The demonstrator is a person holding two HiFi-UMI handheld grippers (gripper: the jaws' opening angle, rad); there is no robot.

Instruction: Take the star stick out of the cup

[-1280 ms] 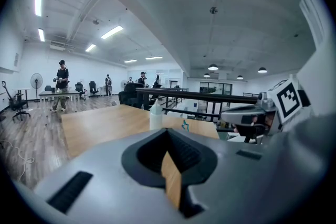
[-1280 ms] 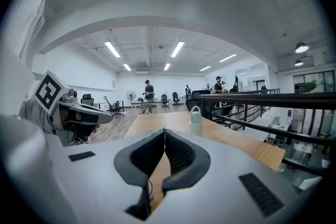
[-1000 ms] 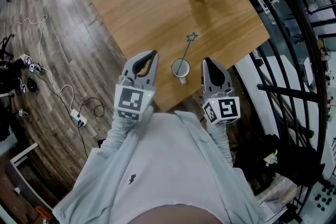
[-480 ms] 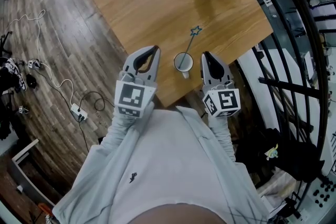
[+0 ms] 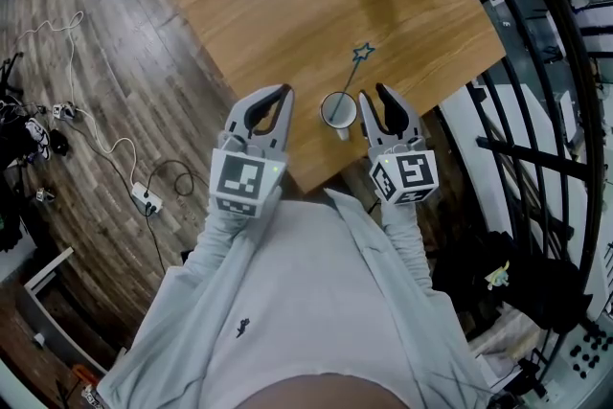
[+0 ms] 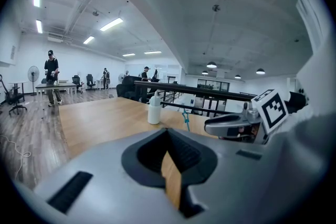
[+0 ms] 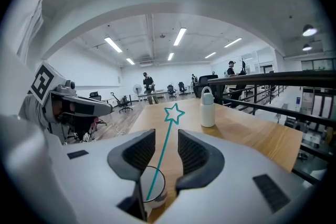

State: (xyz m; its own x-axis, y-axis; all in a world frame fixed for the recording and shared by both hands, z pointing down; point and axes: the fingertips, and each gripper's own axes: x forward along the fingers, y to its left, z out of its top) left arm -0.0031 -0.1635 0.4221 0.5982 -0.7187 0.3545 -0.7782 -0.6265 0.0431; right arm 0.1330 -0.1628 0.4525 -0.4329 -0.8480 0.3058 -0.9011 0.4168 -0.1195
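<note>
Right tool (image 5: pixel 374 98) jaws just parted, nothing gripped; thin teal star-tipped stick (image 5: pixel 351 78) leans in white cup (image 5: pixel 337 111) just beside. Left tool (image 5: pixel 278 95) jaws together, empty.

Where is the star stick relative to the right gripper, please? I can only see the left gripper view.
Observer: In the right gripper view, the star stick rises through the gap between the jaws of the right gripper. The jaws have just been opening, and neither pad touches the stick.
Operator: Thank you. Is its lower end inside the cup?
Observer: Yes, it rests inside the cup, just below those jaws.
Operator: And where does the cup stand?
Observer: The head view shows it near the front edge of the table, between the left gripper and the right one.
</note>
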